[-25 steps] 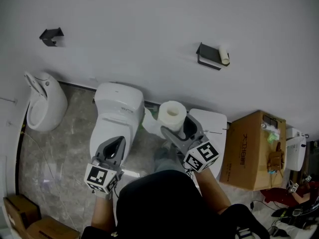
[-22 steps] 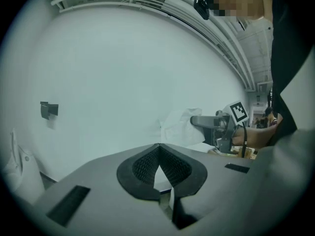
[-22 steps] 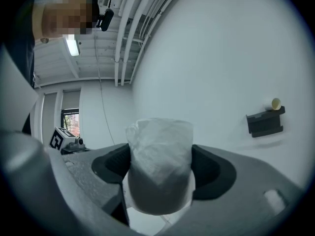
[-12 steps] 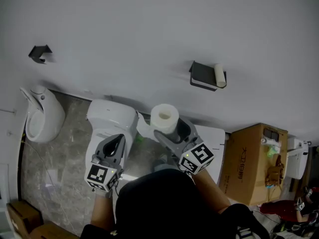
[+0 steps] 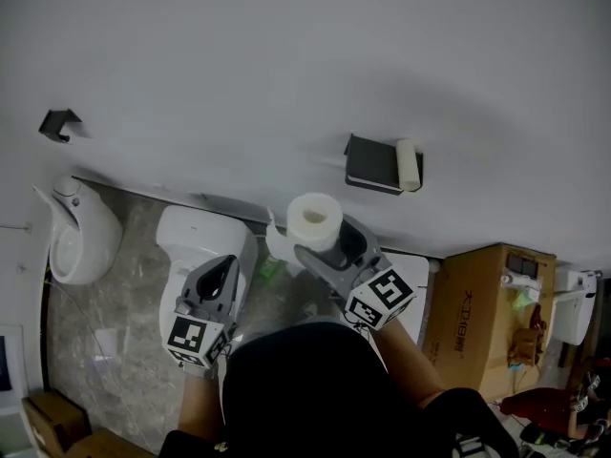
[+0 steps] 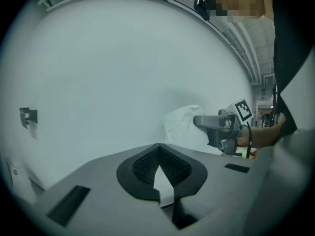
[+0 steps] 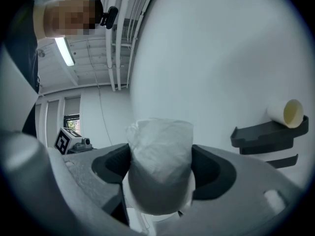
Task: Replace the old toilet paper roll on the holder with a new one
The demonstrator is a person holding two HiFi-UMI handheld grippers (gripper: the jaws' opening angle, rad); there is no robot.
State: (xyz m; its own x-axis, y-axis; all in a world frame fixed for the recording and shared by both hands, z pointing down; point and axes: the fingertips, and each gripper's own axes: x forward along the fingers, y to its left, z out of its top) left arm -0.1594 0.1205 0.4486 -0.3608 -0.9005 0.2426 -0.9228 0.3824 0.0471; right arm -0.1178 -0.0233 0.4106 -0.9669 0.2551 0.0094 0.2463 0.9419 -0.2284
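Note:
A new toilet paper roll [image 5: 314,218] in thin plastic wrap sits upright between the jaws of my right gripper [image 5: 323,236], which is shut on it. The right gripper view shows the roll [image 7: 160,146] clamped between both black pads [image 7: 210,173]. Up and to the right, a dark holder [image 5: 368,165] is fixed to the white wall, with the old, nearly bare roll [image 5: 409,164] at its right end. The same holder [image 7: 268,136] and old roll [image 7: 288,113] lie right of the new roll. My left gripper [image 5: 218,289] is shut and empty, lower left over the toilet.
A white toilet [image 5: 196,241] stands below the left gripper and a urinal [image 5: 81,232] further left. A cardboard box [image 5: 477,318] sits at the right. A second small black bracket [image 5: 59,124] hangs on the wall far left. The person's dark torso fills the bottom.
Both grippers have moved toward the wall with the new roll still clamped. The holder and old roll now sit lower in the head view, nearer the new roll.

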